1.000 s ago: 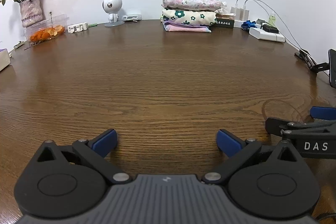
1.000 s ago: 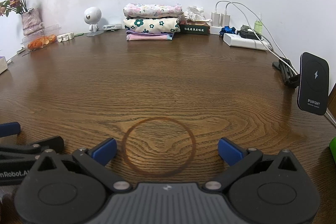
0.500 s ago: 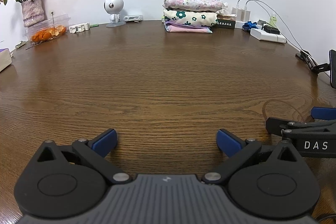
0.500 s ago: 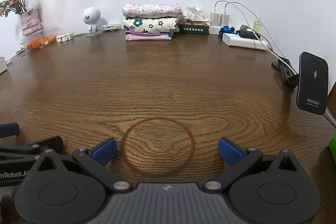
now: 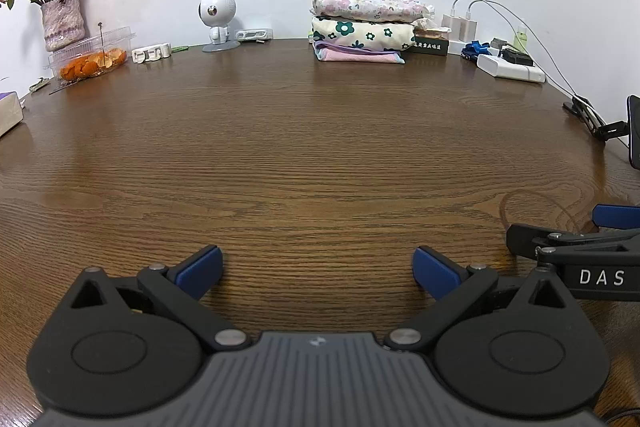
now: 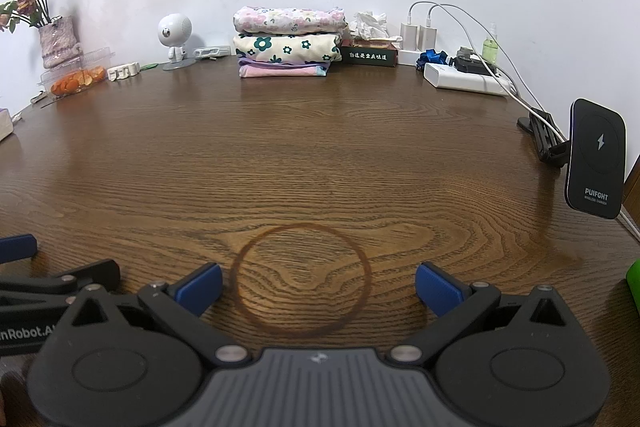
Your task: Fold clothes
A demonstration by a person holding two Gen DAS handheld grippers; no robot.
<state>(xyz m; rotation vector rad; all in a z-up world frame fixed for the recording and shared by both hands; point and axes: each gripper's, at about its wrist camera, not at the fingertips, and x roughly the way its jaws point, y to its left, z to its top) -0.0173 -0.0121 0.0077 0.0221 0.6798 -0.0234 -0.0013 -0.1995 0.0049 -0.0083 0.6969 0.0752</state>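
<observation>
1. My left gripper (image 5: 316, 267) sits low over the wooden table (image 5: 304, 155), its two blue pads spread wide with nothing between them.
2. My right gripper (image 6: 318, 285) is likewise spread apart and empty, its pads straddling a dark ring stain (image 6: 300, 281) on the wood.
3. The two tools lie side by side: the right one's black linkage shows at the right edge of the left view, the left one's at the left edge of the right view.
4. Clothes: I count three folded pieces in one stack (image 6: 286, 43), far ahead of both grippers at the table's back edge, against the wall. A pink floral piece is on top, a cream one with dark flowers in the middle, and a pink-and-lilac one at the bottom.
5. Ahead and left along the back edge: one small white robot figure (image 5: 217, 19), one clear box of orange peel (image 5: 90, 61), one vase of dried roses (image 5: 62, 21).
6. Ahead and right: one tissue box (image 6: 368, 53), two plugged white chargers (image 6: 418, 35), one white power bank (image 6: 466, 79), one upright wireless charger stand (image 6: 596, 159) near the right edge.
7. Between the grippers and the stack the wood is bare, wide open for moving.
</observation>
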